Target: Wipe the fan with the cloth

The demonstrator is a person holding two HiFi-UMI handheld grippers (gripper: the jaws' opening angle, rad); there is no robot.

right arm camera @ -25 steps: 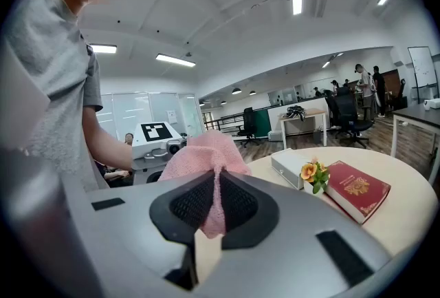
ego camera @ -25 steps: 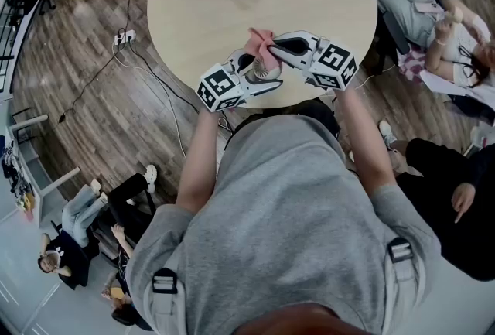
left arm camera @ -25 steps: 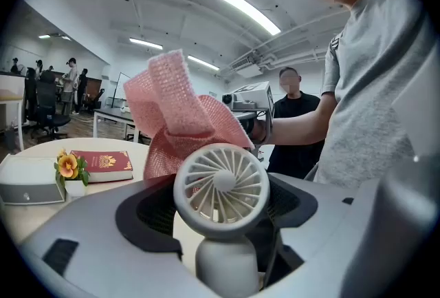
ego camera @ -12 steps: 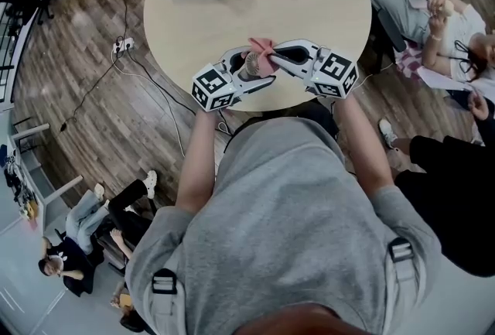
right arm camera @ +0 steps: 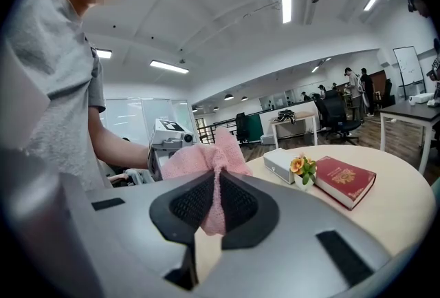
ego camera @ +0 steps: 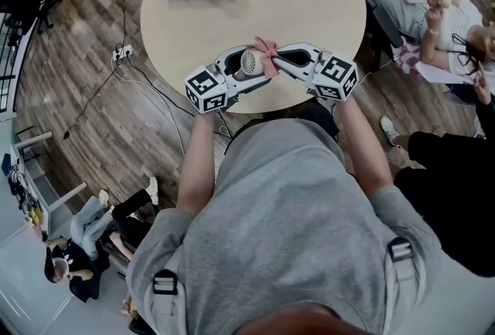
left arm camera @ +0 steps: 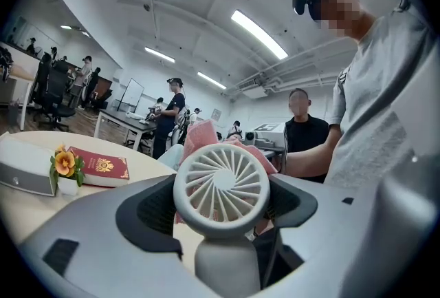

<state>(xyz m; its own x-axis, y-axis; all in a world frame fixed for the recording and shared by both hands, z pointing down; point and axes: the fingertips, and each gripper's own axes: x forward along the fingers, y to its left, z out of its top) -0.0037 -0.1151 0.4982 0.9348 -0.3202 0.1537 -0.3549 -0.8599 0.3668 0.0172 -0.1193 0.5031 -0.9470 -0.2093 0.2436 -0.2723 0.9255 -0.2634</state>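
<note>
Two tools: the left tool (ego camera: 241, 69) is clamping the fan (left arm camera: 221, 183), whose round head is sitting between the pads; the right tool (right arm camera: 216, 206) is pinching a fold of the cloth (right arm camera: 206, 160) tight.
Place: fan and cloth are being held together above the near edge of the worktop (ego camera: 309, 8), with the cloth pressing on the fan's far side.
Progress: wiping is apparently under way; the grille face is turning away from the cloth, so it is probably waiting its turn.
Fan: is showing smooth pale plastic, a round grille of radiating vanes and a stubby handle.
Cloth: is bunching softly, pink and fluffy like terry.
</note>
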